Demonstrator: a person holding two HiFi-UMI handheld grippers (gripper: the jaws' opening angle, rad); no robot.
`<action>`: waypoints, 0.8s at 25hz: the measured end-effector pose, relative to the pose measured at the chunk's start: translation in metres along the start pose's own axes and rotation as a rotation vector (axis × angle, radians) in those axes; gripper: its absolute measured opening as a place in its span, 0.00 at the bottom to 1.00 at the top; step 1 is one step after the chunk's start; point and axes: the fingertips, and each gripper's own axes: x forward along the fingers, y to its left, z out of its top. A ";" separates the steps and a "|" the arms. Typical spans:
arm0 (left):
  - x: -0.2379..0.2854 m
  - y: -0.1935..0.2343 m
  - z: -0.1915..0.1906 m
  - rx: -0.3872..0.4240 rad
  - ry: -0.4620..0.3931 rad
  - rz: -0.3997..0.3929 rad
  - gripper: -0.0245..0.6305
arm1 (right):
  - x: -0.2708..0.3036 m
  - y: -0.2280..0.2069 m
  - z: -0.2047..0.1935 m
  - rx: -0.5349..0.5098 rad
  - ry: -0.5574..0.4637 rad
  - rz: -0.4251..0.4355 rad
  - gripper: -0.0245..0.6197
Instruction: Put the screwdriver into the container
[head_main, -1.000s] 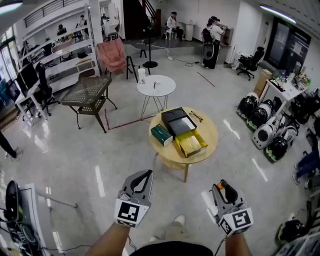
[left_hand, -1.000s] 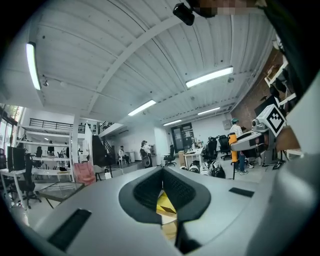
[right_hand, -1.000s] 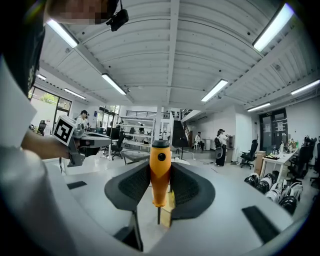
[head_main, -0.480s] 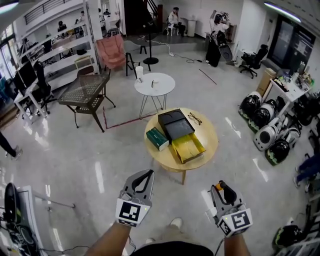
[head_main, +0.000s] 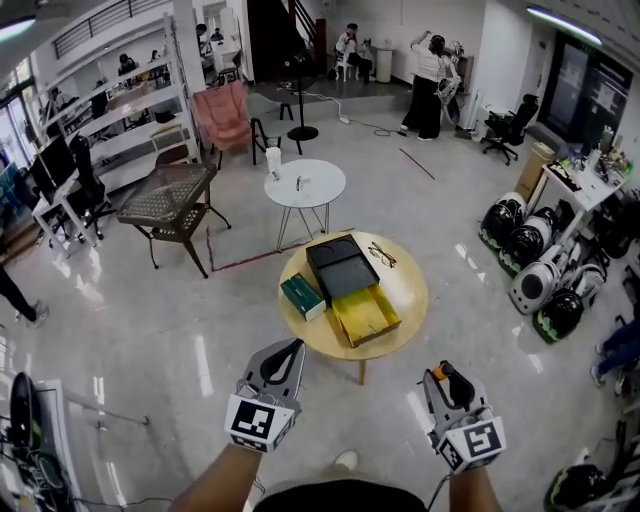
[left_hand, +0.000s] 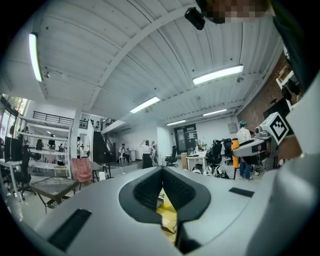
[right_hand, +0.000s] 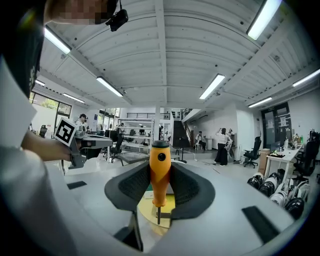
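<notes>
Large open hall, glossy pale floor (head_main: 150, 320), shelving along the left wall, a person standing (head_main: 428, 75) at the far end. On the floor, mid-room: a round wooden table (head_main: 408, 292), with a smaller white round table (head_main: 305, 184) just beyond it and a dark mesh-top table (head_main: 168, 195) off to the left. A pink chair (head_main: 222, 113) stands farther back. On the wooden table a black box (head_main: 340, 266) sits at the far side, touching an open yellow container (head_main: 365, 315) at the near side. A green box (head_main: 302, 296) lies just left of the two, and a pair of glasses (head_main: 381, 255) lies near the black box's right corner. Both grippers are held low in the head view, close to the person's body and well short of the table. The left gripper (head_main: 290, 352) points toward the table; its own view shows the ribbed pads meeting at the tips with nothing between them, only a sliver of the yellow container showing through the narrow gap below. The right gripper (head_main: 440, 375) is clamped on the screwdriver (right_hand: 160, 172): orange handle with a black end cap stands upright between the pads, the thin metal shaft running down toward the gripper body. The screwdriver is well apart from the yellow container, over bare floor.
</notes>
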 end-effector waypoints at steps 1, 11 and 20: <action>0.003 0.001 0.002 0.003 -0.003 0.011 0.06 | 0.002 -0.007 -0.002 0.003 -0.002 0.004 0.25; 0.019 -0.002 -0.002 0.030 0.032 0.061 0.06 | 0.018 -0.045 -0.008 0.024 -0.019 0.041 0.25; 0.020 0.008 -0.007 0.027 0.070 0.069 0.06 | 0.027 -0.039 -0.014 0.060 0.014 0.054 0.25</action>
